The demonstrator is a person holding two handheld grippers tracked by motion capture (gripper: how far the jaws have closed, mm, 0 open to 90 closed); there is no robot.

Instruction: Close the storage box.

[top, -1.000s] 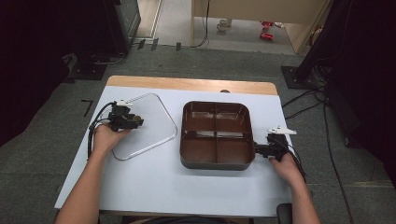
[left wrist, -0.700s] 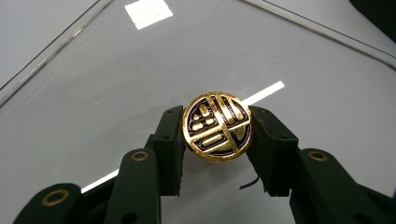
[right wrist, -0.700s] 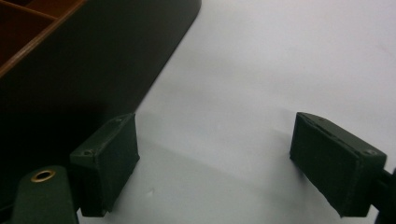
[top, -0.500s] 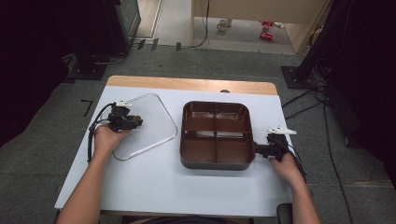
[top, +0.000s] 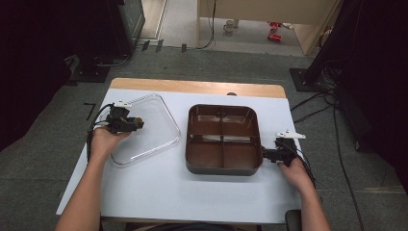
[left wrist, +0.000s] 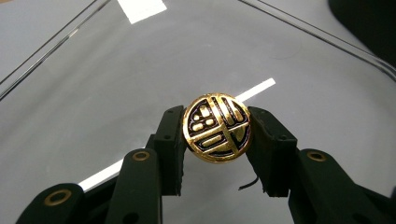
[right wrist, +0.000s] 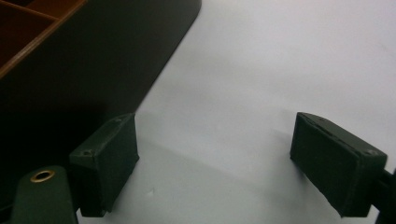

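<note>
A round gold-and-black embossed knob [left wrist: 217,128] is gripped by the left tool [left wrist: 215,140] above the clear plastic lid [top: 146,130], while the right tool [right wrist: 215,158] is held wide beside the brown four-compartment tray [top: 192,163] on the white counter [top: 159,187].

This looks like a lab or recording studio rather than a home. A white table [top: 144,192] with a bare wooden strip along its far edge stands on grey carpet [top: 43,159]. Black curtains [top: 48,43] hang dark on both sides, and black cables [top: 317,103] run loose over the floor. A black stand base [top: 308,79] sits near the right curtain.
</note>
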